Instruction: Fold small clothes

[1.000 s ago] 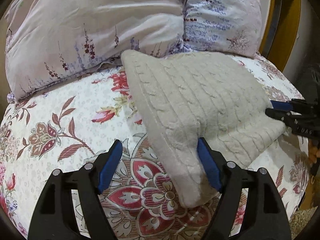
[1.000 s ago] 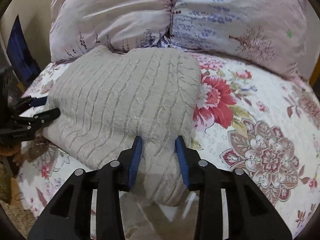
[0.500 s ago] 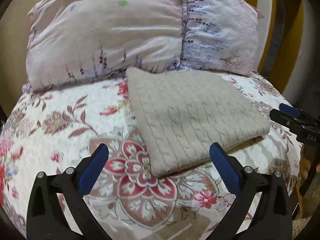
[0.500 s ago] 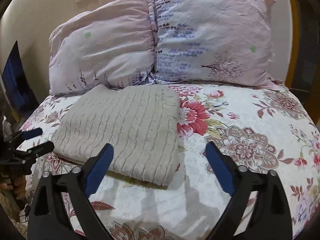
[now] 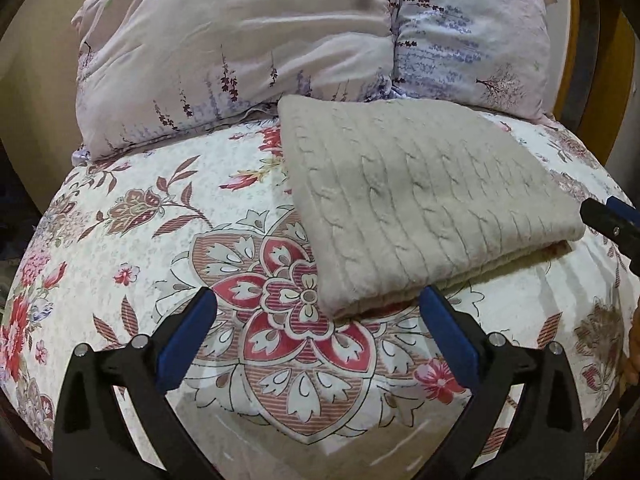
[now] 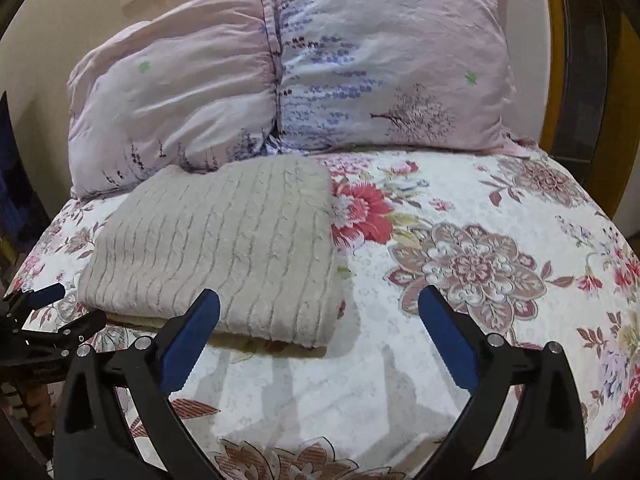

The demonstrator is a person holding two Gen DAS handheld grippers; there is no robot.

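Note:
A beige cable-knit garment [image 5: 420, 200] lies folded into a flat rectangle on the floral bedspread [image 5: 160, 240], just in front of the pillows. It also shows in the right wrist view [image 6: 224, 248]. My left gripper [image 5: 318, 332] is open and empty, hovering just in front of the fold's near corner. My right gripper [image 6: 320, 332] is open and empty, in front of the garment's right near corner. The right gripper's tip shows at the right edge of the left wrist view [image 5: 612, 220]; the left gripper shows at the left edge of the right wrist view [image 6: 44, 320].
Two pale floral pillows [image 5: 260, 52] [image 6: 380, 64] stand against the headboard behind the garment. A wooden bed frame [image 6: 560, 60] runs along the right. The bedspread [image 6: 480, 260] stretches to the right of the garment. The bed's edge drops off at left.
Both grippers let go of the garment, opened wide and pulled back toward me. The garment dropped from a lifted, bunched state to lying flat and folded.

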